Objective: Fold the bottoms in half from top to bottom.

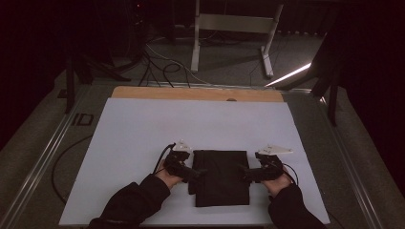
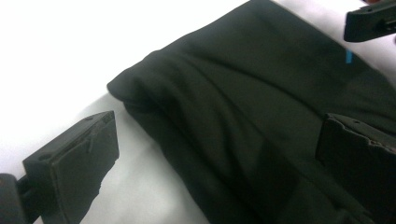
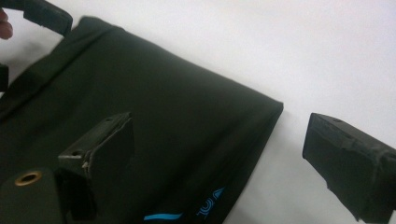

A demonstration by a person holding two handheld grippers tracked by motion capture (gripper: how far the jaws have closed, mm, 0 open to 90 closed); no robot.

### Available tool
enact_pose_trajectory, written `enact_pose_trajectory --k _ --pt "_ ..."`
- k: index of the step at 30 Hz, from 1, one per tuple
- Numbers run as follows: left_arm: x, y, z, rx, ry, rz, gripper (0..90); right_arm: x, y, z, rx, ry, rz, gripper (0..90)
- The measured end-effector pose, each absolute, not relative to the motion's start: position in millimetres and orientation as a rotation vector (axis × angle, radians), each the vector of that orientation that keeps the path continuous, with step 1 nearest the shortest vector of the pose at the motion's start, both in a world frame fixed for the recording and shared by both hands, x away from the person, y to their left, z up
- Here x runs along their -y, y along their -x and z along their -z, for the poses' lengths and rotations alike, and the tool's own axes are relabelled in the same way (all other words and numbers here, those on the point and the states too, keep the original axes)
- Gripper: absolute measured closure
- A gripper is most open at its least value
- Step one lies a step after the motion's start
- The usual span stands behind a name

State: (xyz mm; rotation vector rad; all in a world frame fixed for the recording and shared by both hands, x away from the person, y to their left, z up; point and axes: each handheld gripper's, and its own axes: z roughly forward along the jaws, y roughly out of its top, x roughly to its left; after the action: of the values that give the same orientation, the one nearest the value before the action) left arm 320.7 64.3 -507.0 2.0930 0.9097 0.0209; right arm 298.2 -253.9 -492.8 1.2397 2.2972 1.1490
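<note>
A folded black garment point(image 1: 222, 177) lies on the white table cover point(image 1: 143, 133) near the front edge. My left gripper point(image 1: 198, 172) is at the garment's left edge, open; in the left gripper view the gripper point(image 2: 219, 135) has one jaw over the white surface and the other over the cloth point(image 2: 243, 93). My right gripper point(image 1: 243, 174) is at the right edge, also open. In the right gripper view it point(image 3: 219, 135) straddles the folded edge of the garment point(image 3: 163, 116), which carries a blue logo point(image 3: 210, 203).
A strip of bare wood point(image 1: 196, 93) shows at the far end of the table. Beyond it stand a white metal frame point(image 1: 234, 24) and cables point(image 1: 162, 67) on the floor. Metal rails run along both sides of the table.
</note>
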Motion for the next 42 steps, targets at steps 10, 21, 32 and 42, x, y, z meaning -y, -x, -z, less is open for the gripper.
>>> enact_pose_trajectory --k 10,21,32,42 --pt "-60.7 -331.0 518.6 -0.968 -2.099 0.068 0.0 252.7 -304.3 504.3 -2.345 -1.294 -1.099 9.1" --pt "-57.2 -331.9 521.5 -0.968 -2.079 0.094 4.1 248.6 -310.2 514.2 -2.376 -1.377 -1.057 9.4" --pt "-56.4 -327.4 521.4 -1.0 -2.069 0.069 22.8 240.9 -310.3 517.8 -2.359 -1.416 -0.996 16.3" --pt "-53.7 -325.7 522.2 -1.005 -2.068 0.089 44.8 235.4 -306.3 515.7 -2.358 -1.399 -0.968 35.6"
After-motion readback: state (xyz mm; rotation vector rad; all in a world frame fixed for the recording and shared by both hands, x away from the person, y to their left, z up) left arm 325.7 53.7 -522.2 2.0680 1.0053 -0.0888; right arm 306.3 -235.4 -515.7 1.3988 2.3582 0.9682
